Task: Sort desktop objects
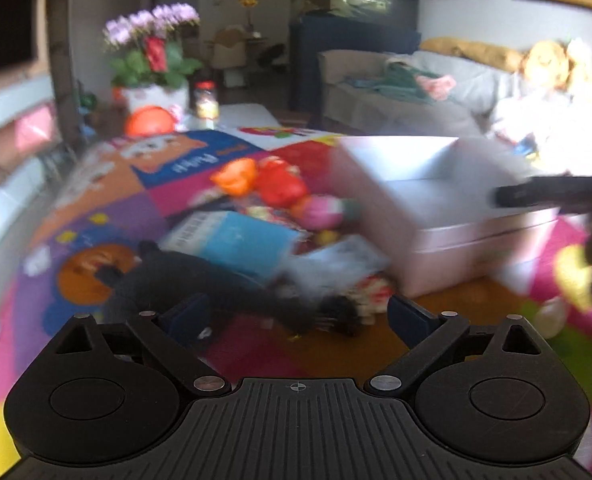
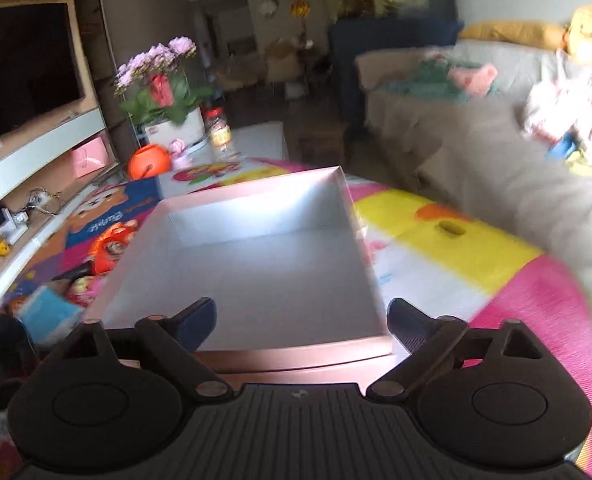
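Note:
My left gripper [image 1: 298,316] is open and hangs low over a colourful mat [image 1: 107,184]. A black fuzzy thing [image 1: 215,280] lies just ahead, between its fingers, and the pads stand clear of it. Beyond it sit a blue booklet [image 1: 231,240], an orange toy [image 1: 235,176], a red toy [image 1: 279,186] and a pink toy [image 1: 324,212]. The picture is blurred. A pink box with a grey inside [image 1: 436,200] stands to the right. My right gripper [image 2: 302,318] is open over the near edge of this box [image 2: 255,264], nothing between its fingers. The box floor that shows is bare.
A flower pot [image 2: 167,120], an orange ball [image 2: 149,162] and a jar [image 2: 219,130] stand at the mat's far end. A sofa with plush toys [image 2: 496,92] runs along the right. A TV shelf [image 2: 35,152] lines the left.

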Demonstrator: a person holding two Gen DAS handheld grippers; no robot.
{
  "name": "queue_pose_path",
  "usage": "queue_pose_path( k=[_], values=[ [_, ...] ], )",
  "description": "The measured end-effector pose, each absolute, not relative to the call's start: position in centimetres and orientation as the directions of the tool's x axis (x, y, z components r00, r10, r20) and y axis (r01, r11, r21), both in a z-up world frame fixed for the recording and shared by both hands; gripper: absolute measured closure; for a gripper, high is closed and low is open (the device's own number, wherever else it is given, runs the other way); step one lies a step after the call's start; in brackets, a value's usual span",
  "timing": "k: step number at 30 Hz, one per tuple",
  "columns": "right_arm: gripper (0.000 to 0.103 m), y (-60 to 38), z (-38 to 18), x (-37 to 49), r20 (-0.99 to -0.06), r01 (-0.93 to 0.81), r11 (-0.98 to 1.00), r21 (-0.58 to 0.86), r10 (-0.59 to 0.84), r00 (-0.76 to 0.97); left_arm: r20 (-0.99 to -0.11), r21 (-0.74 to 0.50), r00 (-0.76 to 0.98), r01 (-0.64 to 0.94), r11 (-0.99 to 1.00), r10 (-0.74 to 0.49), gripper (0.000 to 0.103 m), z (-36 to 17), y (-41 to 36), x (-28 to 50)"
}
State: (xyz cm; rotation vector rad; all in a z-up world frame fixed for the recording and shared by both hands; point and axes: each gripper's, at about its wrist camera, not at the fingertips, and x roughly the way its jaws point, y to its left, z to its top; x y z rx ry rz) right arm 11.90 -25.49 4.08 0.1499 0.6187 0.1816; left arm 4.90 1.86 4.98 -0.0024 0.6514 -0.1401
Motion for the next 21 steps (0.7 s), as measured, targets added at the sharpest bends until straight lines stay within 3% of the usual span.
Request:
queue_pose_path(
  k=[5,8,13,18,21],
  values=[
    [0.008,-24.3,4.2,11.2,-0.541,-0.224,0.947,0.231,0.316,0.78,-0.649,-0.165,0.714,0.206,0.964,-0.264,0.004,4.1,-0.4,5.7],
    [0.008,-23.9,4.6,9.3,-0.505,-0.222,0.966,0.131,0.257,0.824,-0.673,-0.183,0.685,0.211,0.96,-0.279,0.004,3.2,-2.0,6.5],
    [0.008,-25.1,4.5,4.5,-0.465,-0.211,0.977,-0.024,0.176,0.868,-0.654,-0.111,0.733,0.151,0.982,-0.187,0.002,2.8,-2.9,8.4],
    [0.008,-26.3,2.5,2.0,-0.569,-0.203,0.976,0.072,0.208,0.795,-0.678,-0.046,0.729,0.084,0.995,-0.093,0.002,1.8,-2.7,10.3],
    [0.008,-25.3,1.4,1.0,-0.585,-0.223,0.974,0.052,0.21,0.784,-0.684,-0.014,0.727,0.065,0.998,-0.057,0.002,1.5,-2.8,10.7]
  ],
)
